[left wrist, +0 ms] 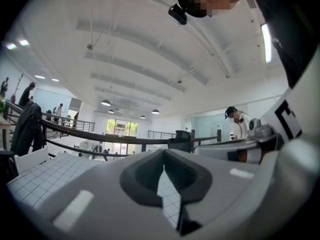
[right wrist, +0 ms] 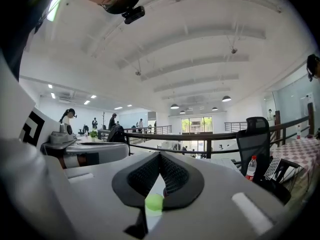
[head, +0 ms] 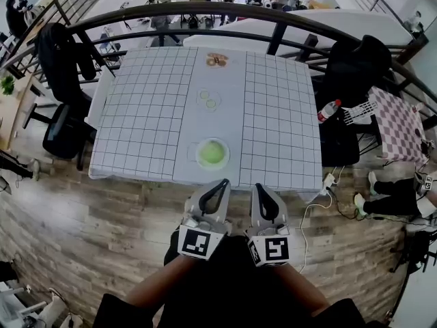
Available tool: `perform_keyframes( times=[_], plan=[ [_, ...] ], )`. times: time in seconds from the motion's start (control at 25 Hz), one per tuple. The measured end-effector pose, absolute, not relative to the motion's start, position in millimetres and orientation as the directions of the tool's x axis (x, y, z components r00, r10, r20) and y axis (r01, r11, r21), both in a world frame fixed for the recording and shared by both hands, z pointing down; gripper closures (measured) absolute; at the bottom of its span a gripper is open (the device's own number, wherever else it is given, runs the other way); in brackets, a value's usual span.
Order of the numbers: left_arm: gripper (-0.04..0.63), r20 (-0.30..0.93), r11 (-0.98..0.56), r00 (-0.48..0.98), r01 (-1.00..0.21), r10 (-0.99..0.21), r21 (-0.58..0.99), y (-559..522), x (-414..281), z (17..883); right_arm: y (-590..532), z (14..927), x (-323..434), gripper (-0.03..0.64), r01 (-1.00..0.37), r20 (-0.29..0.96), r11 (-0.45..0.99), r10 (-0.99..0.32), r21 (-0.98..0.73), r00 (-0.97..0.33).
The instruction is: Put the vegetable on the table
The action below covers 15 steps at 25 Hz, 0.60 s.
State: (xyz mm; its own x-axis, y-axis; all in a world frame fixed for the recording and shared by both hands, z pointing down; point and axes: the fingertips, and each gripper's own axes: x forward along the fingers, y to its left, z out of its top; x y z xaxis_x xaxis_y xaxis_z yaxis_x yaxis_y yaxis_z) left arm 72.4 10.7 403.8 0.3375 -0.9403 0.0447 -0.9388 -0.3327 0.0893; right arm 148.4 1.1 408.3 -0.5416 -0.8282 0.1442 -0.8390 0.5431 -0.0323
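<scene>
Vegetable (head: 212, 154), round and pale green, is sitting in a shallow plate (head: 199, 146) on the near part of the gridded table (head: 150, 115), not far from the front edge. It is also showing as a small green blob (right wrist: 154, 202) through the slit low in the right gripper view, well beyond the tips and not between them.

Both tools are hanging side by side over the wooden floor, just short of the table edge. The left gripper (head: 220, 187) (left wrist: 164, 171) is holding its jaws pressed together on nothing, and the right gripper (head: 262, 191) (right wrist: 160, 159) is doing the same.

Several things are looking risky from here:

- **Closed approach:** if either tool is going in with its jaws together, it is likely to be shoving the vegetable rather than taking it.
- **Rolling:** the shape is looking round, so an off-centre pinch is liable to be squirting it out, and the nearby front edge is giving it a path to the floor.
- **Plate shifting:** the plate is looking light, so a low or slanted reach is likely to be pushing or tipping it.
- **Neighbours:** two pale slices (head: 208, 100) are lying farther back on the cloth, so an overshoot is risking scattering them.
</scene>
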Motion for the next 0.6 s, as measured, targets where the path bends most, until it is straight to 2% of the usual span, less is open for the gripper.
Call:
perform_keyframes(
  times=[0.36, 0.6],
  plan=[
    [0.586, 0.024, -0.353, 0.357, -0.930, -0.934, 0.107, 19, 95, 404, 13, 407, 173, 0.621, -0.857, 0.111, 0.516, -0.851, 0.003, -0.513],
    [0.586, 0.018, -0.371, 0.374, -0.923, -0.927, 0.099, 35, 113, 403, 24, 407, 188, 0.621, -0.865, 0.138, 0.502, -0.857, 0.002, -0.497]
  ],
)
